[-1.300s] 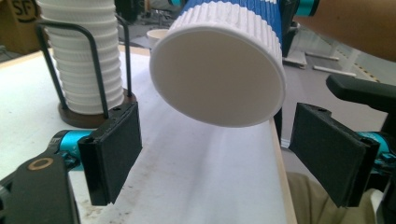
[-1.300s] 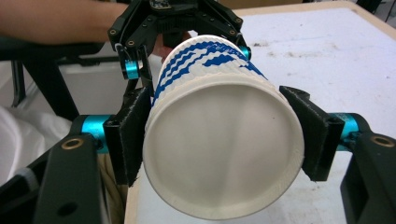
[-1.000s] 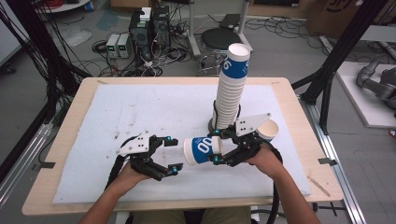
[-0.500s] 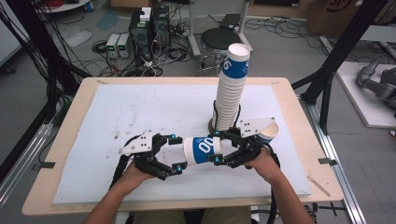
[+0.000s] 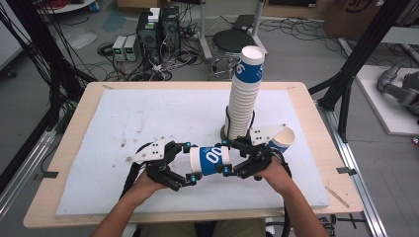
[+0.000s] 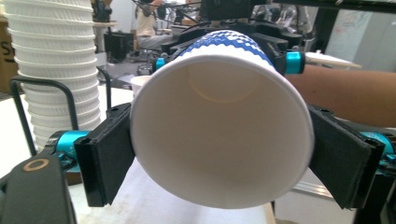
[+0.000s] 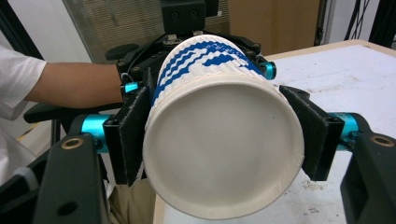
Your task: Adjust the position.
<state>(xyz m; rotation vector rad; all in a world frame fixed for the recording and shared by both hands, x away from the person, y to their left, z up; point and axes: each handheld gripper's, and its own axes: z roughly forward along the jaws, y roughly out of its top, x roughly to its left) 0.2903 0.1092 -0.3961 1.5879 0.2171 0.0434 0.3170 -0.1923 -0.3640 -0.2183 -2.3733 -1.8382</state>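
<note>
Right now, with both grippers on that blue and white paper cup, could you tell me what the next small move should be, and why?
Probably open the right gripper a little and let go. The blue and white paper cup lies sideways between both hands: the left gripper clamps its open rim end, the right clamps its closed base end. One hold is enough to carry it toward the tall cup stack close by.

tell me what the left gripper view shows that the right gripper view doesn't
Left gripper view alone: the cup's open mouth with its hollow inside, and the tall stack of cups at the left. Right gripper view alone: the cup's closed base, a white sleeve and bare pad beyond. Both: the same blue and white cup lying sideways, pinched between that gripper's own black fingers, with the other gripper holding its far end and a forearm behind.
</note>
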